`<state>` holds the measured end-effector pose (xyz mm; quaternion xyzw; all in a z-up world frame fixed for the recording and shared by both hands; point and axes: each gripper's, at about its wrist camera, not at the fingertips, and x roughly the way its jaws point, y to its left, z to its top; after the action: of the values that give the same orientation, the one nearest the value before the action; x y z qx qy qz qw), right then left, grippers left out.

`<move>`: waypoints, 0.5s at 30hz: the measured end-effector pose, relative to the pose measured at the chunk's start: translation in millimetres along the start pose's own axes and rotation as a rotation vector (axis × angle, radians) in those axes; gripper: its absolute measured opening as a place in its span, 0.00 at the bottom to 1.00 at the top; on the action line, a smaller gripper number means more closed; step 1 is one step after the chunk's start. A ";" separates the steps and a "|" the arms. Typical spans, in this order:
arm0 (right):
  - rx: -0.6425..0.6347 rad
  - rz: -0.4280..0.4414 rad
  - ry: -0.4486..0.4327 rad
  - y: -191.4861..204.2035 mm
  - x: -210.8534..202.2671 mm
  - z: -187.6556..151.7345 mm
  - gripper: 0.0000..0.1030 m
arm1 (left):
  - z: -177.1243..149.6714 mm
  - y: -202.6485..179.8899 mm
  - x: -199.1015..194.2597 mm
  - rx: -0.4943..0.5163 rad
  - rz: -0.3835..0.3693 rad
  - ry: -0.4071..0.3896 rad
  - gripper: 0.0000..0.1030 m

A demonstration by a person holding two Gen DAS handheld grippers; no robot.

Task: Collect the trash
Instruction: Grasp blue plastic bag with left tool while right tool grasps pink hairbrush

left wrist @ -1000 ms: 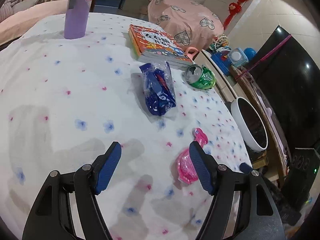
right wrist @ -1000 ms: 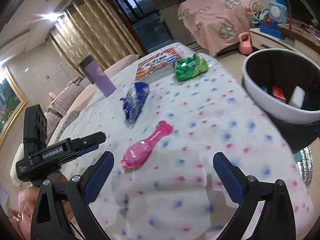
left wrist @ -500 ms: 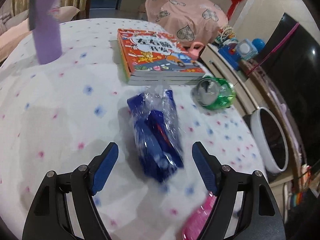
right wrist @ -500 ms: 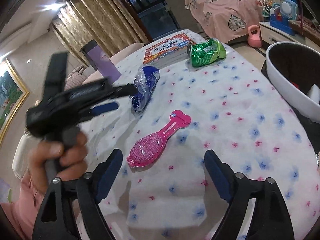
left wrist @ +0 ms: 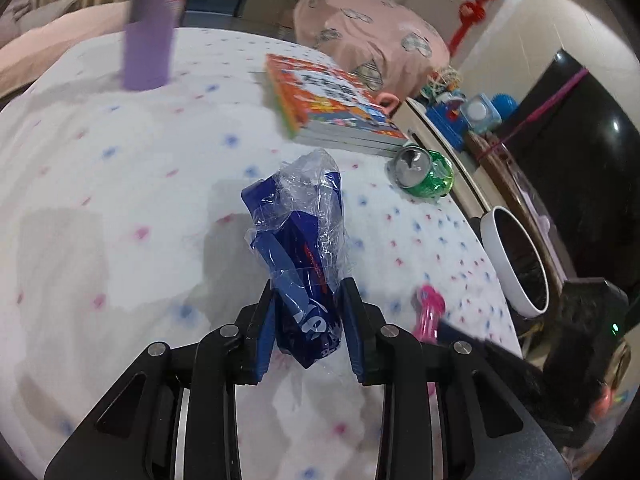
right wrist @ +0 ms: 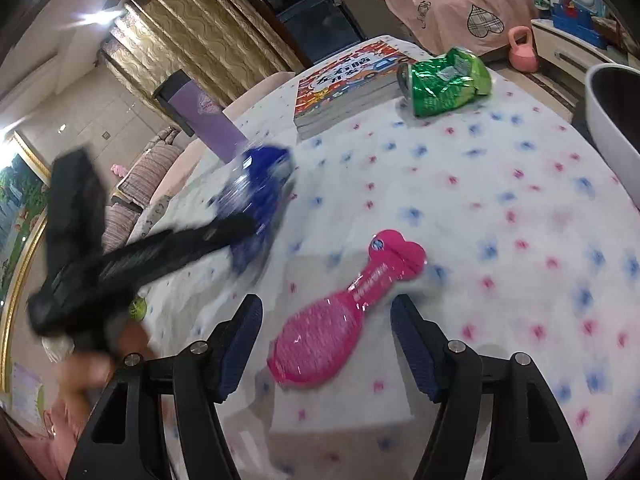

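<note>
A crumpled blue plastic wrapper [left wrist: 304, 240] lies on the flowered white tablecloth [left wrist: 120, 200]. My left gripper [left wrist: 309, 320] is closing, and its blue pads press on the wrapper's near end. From the right wrist the same wrapper [right wrist: 260, 184] is blurred at the tip of the left tool. A pink glittery package [right wrist: 340, 320] lies flat between the fingers of my right gripper [right wrist: 324, 316]. Its jaws are closing, and the pads stand clear of the package on both sides. A crushed green can [left wrist: 424, 176] rests near the table's far edge.
An orange picture book [left wrist: 332, 104] and a purple bottle [left wrist: 150, 32] stand at the back of the table. A white bin [left wrist: 516, 264] with a dark inside sits just beyond the table's right edge. A hand [right wrist: 100, 360] holds the left tool.
My left gripper went forward over the blue wrapper and closed on it. The right gripper came down toward the pink package and its jaws narrowed around it.
</note>
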<state>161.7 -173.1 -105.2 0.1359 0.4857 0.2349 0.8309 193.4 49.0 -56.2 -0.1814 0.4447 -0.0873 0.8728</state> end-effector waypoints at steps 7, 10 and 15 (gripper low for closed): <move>-0.135 -0.107 0.029 25.3 15.3 -3.3 0.23 | -17.3 20.0 -16.2 -0.062 0.017 0.003 0.28; -0.102 -0.066 0.025 19.3 8.6 -4.5 0.18 | -18.9 11.4 -21.1 -0.046 0.004 0.001 0.28; -0.066 -0.054 -0.025 10.5 -16.2 -2.9 0.13 | -25.3 -17.3 -24.4 0.017 -0.031 -0.005 0.28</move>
<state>149.8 -172.6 -89.8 0.0982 0.4709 0.2264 0.8470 158.7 34.7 -44.8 -0.1809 0.4391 -0.1041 0.8739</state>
